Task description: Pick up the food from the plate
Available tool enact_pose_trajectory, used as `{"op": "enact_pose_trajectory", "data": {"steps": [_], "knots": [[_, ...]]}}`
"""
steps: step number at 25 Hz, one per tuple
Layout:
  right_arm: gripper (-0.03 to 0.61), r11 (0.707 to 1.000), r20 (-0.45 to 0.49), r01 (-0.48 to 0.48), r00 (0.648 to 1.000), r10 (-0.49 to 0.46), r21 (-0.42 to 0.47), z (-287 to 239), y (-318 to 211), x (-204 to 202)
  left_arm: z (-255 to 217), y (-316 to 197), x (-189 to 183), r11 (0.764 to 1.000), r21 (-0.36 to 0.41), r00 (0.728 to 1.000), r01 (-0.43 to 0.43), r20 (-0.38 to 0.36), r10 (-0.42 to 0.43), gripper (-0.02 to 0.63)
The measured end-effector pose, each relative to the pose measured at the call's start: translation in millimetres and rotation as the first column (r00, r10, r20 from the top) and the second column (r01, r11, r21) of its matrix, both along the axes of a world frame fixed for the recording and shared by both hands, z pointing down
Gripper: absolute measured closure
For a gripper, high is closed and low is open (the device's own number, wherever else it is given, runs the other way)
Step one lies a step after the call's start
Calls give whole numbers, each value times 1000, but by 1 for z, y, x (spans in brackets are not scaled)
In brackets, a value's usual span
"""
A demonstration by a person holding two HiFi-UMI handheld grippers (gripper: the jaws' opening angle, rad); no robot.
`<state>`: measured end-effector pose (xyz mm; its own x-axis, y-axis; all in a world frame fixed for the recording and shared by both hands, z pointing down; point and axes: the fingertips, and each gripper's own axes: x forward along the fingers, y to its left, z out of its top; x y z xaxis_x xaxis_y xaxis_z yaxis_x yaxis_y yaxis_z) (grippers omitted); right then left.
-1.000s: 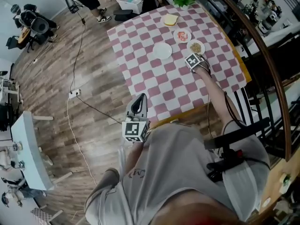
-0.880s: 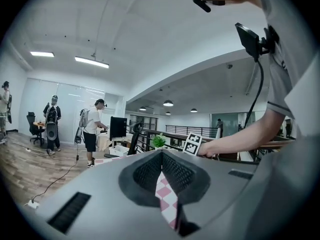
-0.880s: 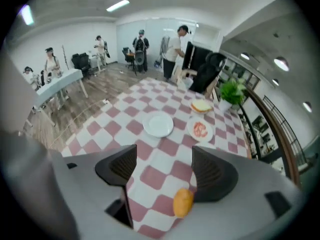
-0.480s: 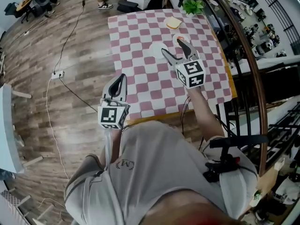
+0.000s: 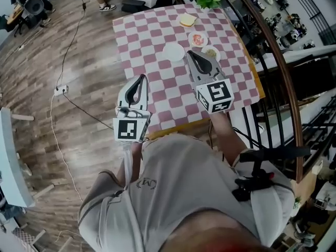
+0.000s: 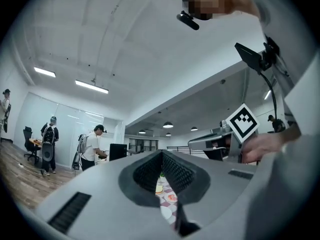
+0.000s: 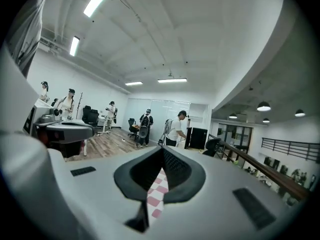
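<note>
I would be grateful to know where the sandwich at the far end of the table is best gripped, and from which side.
Probably across its two opposite side edges, coming down from above: the sandwich lies flat and low on the checked tablecloth, with no handle. The right gripper, shut and empty, is nearer and must open first.

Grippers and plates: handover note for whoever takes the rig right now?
Left gripper: shut, empty, raised above the table's near edge.
Right gripper: jaws closing to shut, nothing between them, raised just short of the plates.
Food: bread slice, red-food plate and brown-food plate at the far side; white plate looks bare.
Done: nothing picked.
Left: open, reach down, grasp the food, lift.
</note>
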<state>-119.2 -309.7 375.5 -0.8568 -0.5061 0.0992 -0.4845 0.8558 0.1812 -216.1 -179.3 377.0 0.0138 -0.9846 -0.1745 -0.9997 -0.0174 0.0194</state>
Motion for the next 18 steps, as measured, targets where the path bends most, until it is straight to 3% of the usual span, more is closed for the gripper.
{"op": "enact_pose_trajectory", "data": {"steps": [11, 18], "knots": [[565, 999, -70, -39, 997, 37, -19, 14, 17, 15, 52, -15, -24, 997, -73, 993, -7, -120, -2, 604], [565, 997, -94, -46, 995, 40, -62, 21, 28, 40, 46, -16, -1, 996, -78, 984, -34, -175, 20, 604]]}}
